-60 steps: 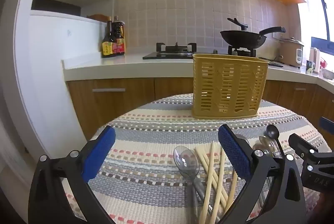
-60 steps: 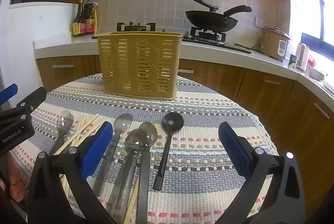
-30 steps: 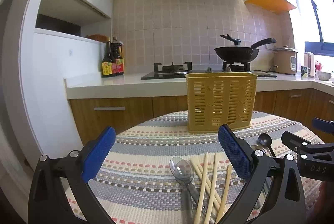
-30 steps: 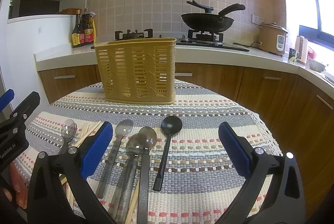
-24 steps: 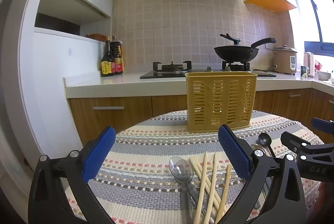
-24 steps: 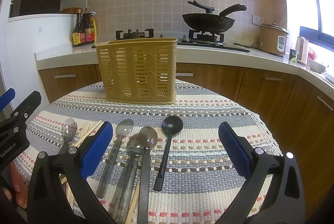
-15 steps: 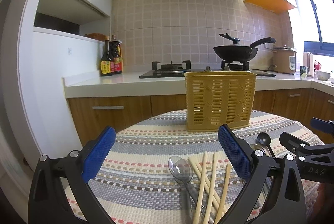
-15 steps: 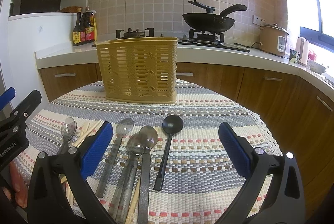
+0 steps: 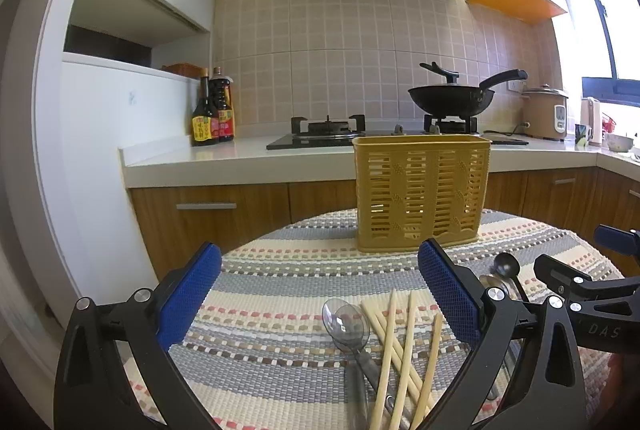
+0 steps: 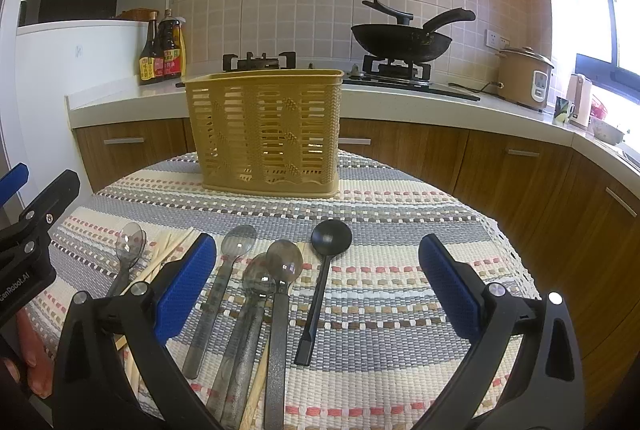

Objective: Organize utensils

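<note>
Spoons (image 10: 256, 282) and chopsticks (image 9: 400, 346) lie loose near the front edge of the cloth-covered table (image 10: 400, 213), while the yellow basket (image 10: 266, 133) stands upright at its far edge. Left gripper (image 9: 320, 294) and right gripper (image 10: 316, 290) both hover spread apart, holding nothing.

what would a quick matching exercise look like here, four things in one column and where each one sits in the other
Things:
1. yellow basket
2. black spoon
3. wok
4. sauce bottles

Places:
A. on the stove burner
B. on the counter's left end
C. upright at the far side of the striped cloth
D. lying flat, rightmost of the spoons

Pairs: 1-C, 2-D, 3-A, 4-B
</note>
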Motion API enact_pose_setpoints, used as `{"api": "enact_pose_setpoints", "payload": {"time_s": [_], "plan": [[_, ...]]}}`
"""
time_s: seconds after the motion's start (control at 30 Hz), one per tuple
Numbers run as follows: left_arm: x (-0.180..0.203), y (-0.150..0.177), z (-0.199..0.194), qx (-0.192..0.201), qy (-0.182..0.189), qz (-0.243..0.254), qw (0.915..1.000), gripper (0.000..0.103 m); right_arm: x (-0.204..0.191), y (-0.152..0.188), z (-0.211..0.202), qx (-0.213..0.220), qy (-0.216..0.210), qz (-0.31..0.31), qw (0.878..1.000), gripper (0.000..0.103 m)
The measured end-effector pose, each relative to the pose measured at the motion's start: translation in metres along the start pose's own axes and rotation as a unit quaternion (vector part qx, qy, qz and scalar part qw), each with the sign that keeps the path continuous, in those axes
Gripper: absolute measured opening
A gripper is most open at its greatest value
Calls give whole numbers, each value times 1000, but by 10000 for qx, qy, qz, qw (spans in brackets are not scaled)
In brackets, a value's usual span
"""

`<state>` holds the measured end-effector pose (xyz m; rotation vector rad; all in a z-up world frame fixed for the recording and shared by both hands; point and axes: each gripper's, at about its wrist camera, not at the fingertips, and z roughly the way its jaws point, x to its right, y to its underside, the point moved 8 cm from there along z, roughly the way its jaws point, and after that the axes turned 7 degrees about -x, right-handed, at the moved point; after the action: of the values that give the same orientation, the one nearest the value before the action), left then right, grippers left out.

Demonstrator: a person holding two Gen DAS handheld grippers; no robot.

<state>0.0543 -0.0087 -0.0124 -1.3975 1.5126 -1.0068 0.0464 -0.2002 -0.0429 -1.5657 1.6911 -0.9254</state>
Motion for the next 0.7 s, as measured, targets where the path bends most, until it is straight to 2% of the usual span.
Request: {"api": "enact_pose_setpoints", "payload": {"time_s": [0.7], "plan": [[-1, 1, 2, -64, 29, -16, 10000, 96, 0, 1, 0, 14, 0, -26, 10000, 97]]}}
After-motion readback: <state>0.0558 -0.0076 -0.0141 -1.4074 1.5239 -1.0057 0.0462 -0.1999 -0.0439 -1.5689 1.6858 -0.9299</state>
